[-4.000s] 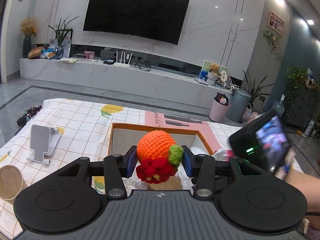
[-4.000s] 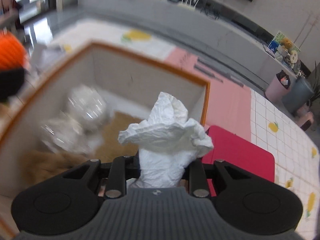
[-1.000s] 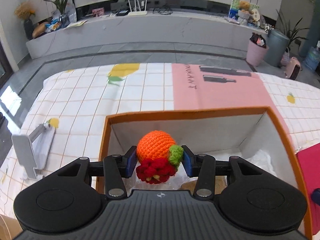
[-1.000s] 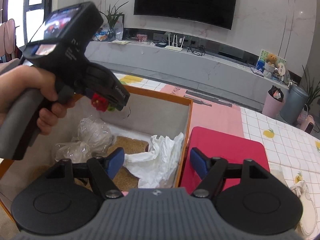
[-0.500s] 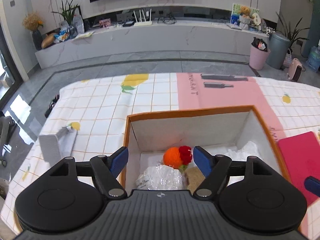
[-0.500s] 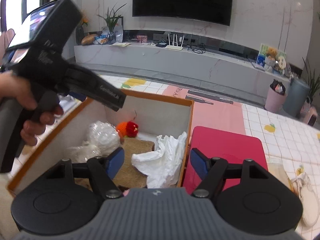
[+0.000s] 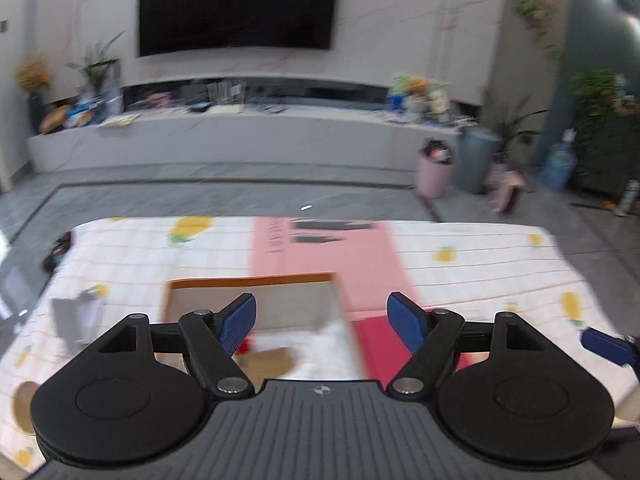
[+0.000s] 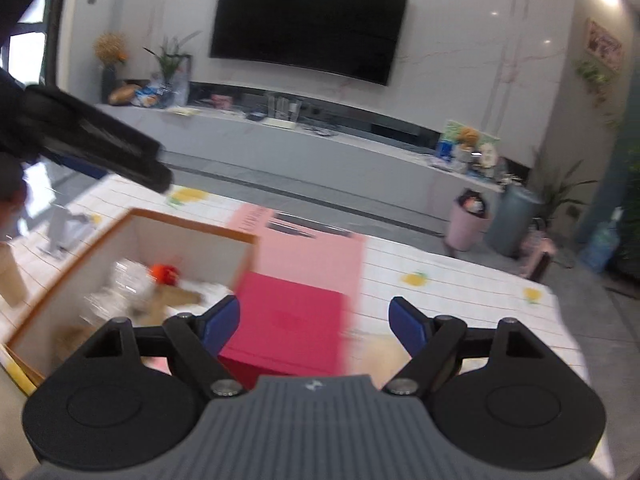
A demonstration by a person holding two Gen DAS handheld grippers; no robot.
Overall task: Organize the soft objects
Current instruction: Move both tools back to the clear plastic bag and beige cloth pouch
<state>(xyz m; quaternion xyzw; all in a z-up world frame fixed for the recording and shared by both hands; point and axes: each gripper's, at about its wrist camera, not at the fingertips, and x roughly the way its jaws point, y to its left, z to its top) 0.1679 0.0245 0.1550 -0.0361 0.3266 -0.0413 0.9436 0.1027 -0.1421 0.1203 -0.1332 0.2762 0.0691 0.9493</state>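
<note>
Both grippers hung empty with jaws spread wide: the left gripper (image 7: pixel 321 317) and the right gripper (image 8: pixel 314 324), whose jaws had just been opening further, apparently freed for another pickup. Beyond them, the orange-rimmed box (image 8: pixel 188 227) already held the soft things: crinkled plastic (image 8: pixel 120 284), white paper (image 7: pixel 320 340) and the knitted orange toy (image 8: pixel 163 273). Just beside the box lay a red lid (image 8: pixel 288 320) on the checked tablecloth (image 8: pixel 460 284).

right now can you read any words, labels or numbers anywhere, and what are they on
None can be read.
Pink mat: dark print along its far end, too blurred to read.
Red lid: a faint mark on top, too blurred.
Wall picture: too small and blurred.
Packets on the tv bench: print too small to read.
</note>
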